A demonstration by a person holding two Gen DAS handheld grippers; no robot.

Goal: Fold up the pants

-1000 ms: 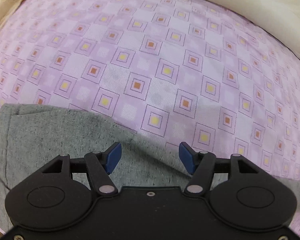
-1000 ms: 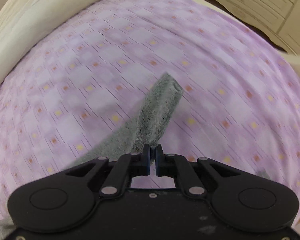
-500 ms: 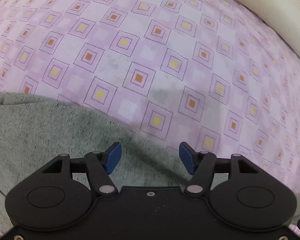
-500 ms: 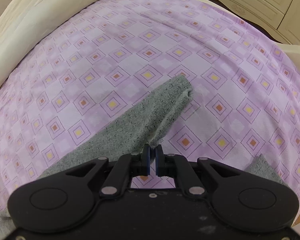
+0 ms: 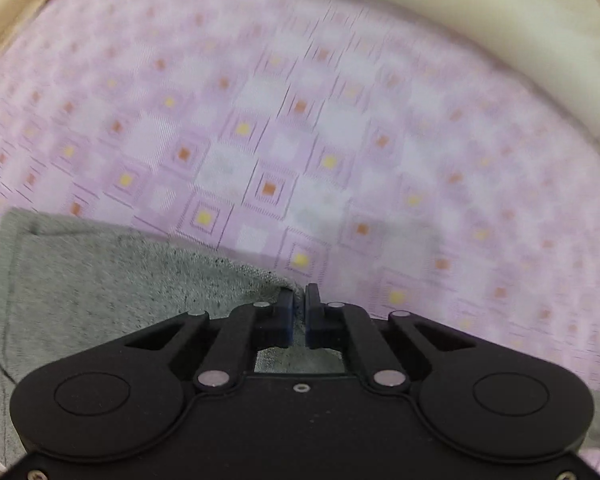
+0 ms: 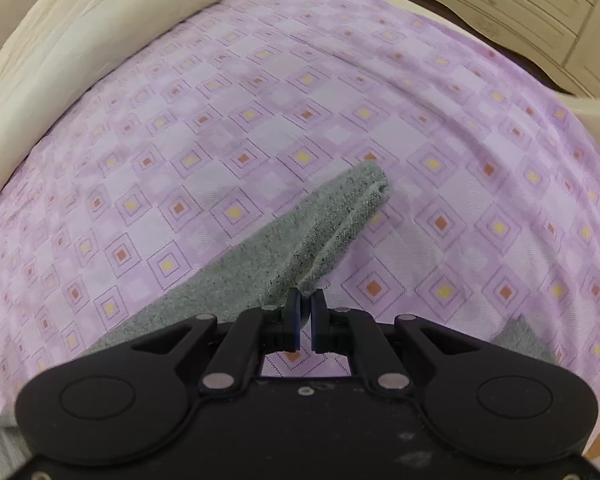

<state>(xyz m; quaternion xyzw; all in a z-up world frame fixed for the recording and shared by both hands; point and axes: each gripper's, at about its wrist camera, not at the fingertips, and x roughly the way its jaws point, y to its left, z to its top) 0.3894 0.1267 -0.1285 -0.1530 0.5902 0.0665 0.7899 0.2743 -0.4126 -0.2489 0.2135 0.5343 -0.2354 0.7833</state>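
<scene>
left gripper (image 5: pixel 299 300) clamped on the near edge of the grey pants (image 5: pixel 100 280), spread left on the purple patterned bedsheet (image 5: pixel 340 140). right gripper (image 6: pixel 306 300) pinched on a raised fold of pant leg (image 6: pixel 320 232), reaching far-right.

No readable text, labels, brands, numbers or signs anywhere in view
</scene>
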